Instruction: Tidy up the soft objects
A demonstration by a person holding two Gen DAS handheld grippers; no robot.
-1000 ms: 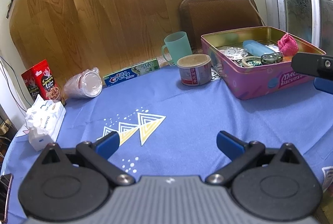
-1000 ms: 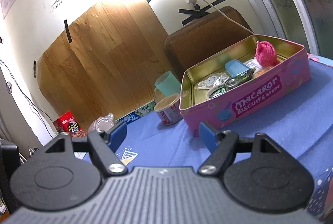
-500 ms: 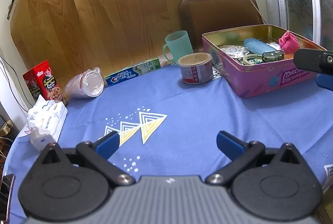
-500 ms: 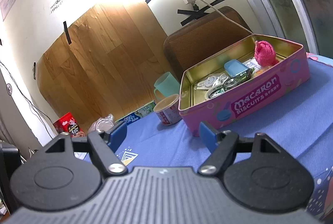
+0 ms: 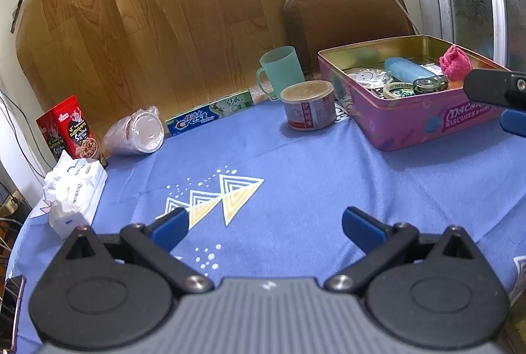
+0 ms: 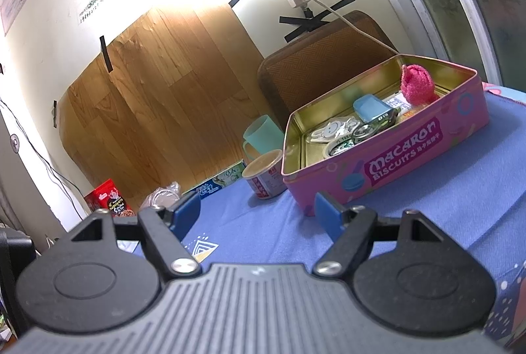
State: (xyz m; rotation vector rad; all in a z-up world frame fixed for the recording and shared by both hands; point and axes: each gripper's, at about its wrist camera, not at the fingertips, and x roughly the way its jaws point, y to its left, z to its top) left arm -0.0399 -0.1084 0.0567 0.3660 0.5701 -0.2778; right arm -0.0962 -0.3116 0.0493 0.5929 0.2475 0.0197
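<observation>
1. Pink cloth [image 5: 455,62], bunched, sits in the far right corner of the open pink tin [image 5: 404,127], leaning against the gold inner wall.
2. Same tin also holds a blue case [image 6: 371,106], a tape roll [image 5: 396,90] and small packets.
3. Right gripper [image 6: 258,211]: jaws spread wide, nothing between them, held above the blue tablecloth [image 5: 296,163] just in front of the tin.
4. Left gripper [image 5: 264,227]: wide open, empty, over the triangle print on the cloth.
5. Beside the tin: a can [image 5: 309,106], with a green mug [image 5: 279,69] behind it.
6. Further left: toothpaste box [image 5: 210,114], wrapped cups [image 5: 136,135], red snack box [image 5: 67,127], tissue pack [image 5: 74,193].
</observation>
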